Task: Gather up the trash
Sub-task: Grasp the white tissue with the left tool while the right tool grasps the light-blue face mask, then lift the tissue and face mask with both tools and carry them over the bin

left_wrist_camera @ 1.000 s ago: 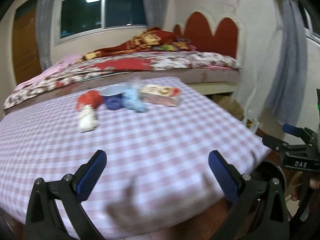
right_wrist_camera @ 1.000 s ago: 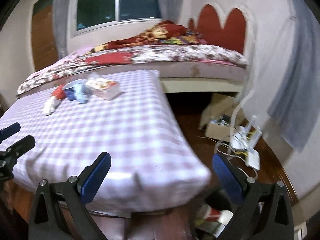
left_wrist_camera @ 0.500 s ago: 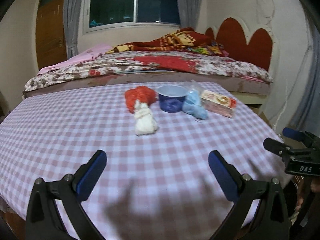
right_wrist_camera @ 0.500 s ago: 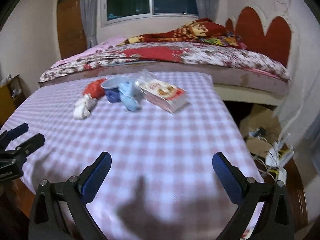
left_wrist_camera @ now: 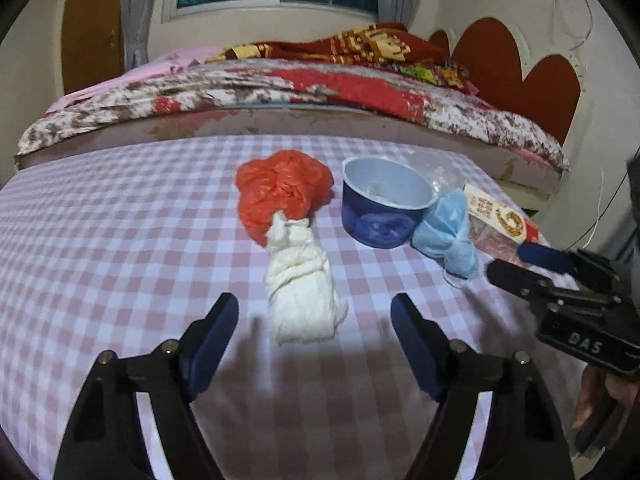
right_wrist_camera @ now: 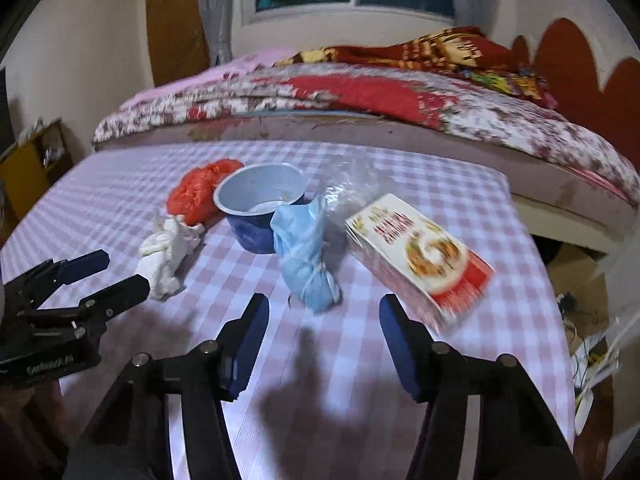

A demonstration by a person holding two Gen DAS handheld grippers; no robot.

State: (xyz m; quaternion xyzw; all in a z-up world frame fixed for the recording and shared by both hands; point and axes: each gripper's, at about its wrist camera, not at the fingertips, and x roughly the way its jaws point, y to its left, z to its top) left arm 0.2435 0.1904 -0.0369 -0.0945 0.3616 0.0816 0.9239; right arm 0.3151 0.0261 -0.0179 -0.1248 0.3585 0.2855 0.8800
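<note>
Blue-padded, your left gripper (left_wrist_camera: 314, 344) has just been closing, yet its jaws stand apart with nothing pressed between them. The knotted white wad (left_wrist_camera: 302, 288) lies on the checked cloth (left_wrist_camera: 120, 248) just ahead of the pads and centred on the gap, its long axis running away from you along the line you point. Your right gripper (right_wrist_camera: 324, 340) has narrowed further in the same moment and is likewise empty; the twisted blue wad (right_wrist_camera: 306, 256) sits just ahead of its gap, a little toward the left pad, lengthwise away from you too. So each hand has its own piece: left nearer the white, right nearer the blue.

Behind those, the blue cup (left_wrist_camera: 382, 208) stands upright between the orange bag (left_wrist_camera: 282, 192) and the blue wad, with crumpled clear plastic (right_wrist_camera: 354, 184) behind it. The red and white carton (right_wrist_camera: 420, 256) lies flat to the right; its lettering is too blurred to read. "DAS" shows on the right gripper's body in the left view.
</note>
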